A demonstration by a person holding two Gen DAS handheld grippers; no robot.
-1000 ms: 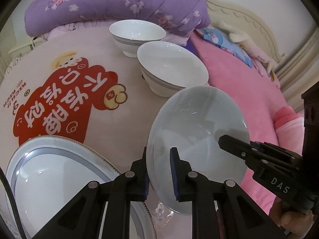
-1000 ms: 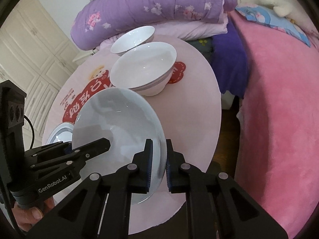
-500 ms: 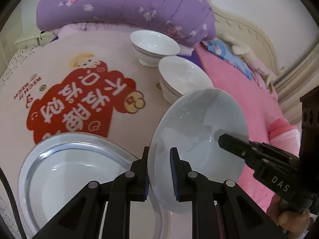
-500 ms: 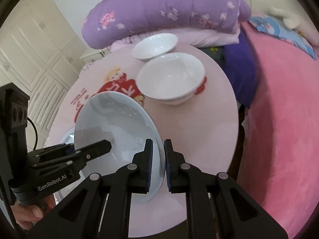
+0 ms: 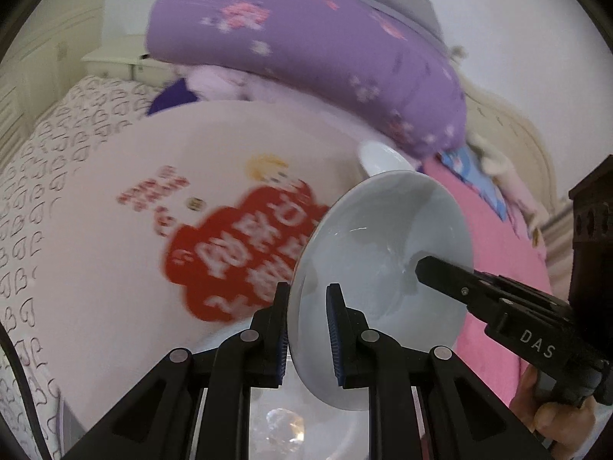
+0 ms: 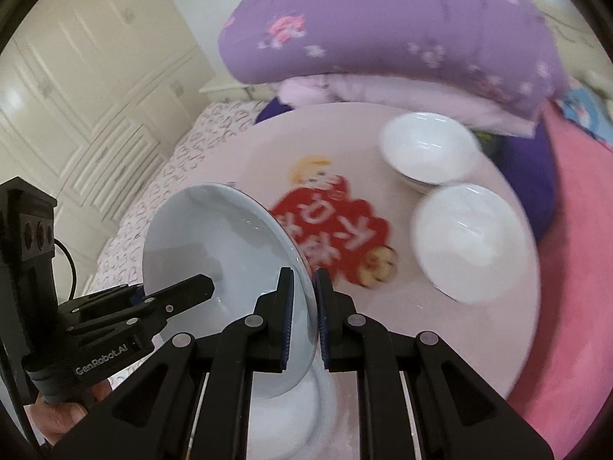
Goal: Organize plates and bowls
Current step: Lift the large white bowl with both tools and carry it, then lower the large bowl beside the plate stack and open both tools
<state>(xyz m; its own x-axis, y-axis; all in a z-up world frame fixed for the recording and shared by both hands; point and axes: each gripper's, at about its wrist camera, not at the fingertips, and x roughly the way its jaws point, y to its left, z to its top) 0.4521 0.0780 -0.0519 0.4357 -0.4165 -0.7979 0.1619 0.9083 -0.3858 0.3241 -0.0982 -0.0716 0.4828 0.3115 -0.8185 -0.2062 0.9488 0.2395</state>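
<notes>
A pale plate is held up in the air by both grippers at once. The left gripper is clamped on the plate's rim, with one pad on each side of it. The right gripper is clamped on the opposite rim in the same way. In the left wrist view, the right gripper is seen reaching in from 4 o'clock.

A second ago, the plate was held low, close to the two white bowls. Now it has been lifted and carried away from them, toward the side of the pink table where the second plate lies. In the right wrist view, the near bowl is at 3 o'clock and the far bowl is at 1 o'clock, both well apart from the held plate. The second plate is seen just below the held one, at 6 o'clock in both views. Only a small part of it is shown.

The table print is blurred, so the carry is probably not over. The held plate is most likely meant to be stacked on the second plate. It is tilted a lot, so it would first have to be laid flat.
</notes>
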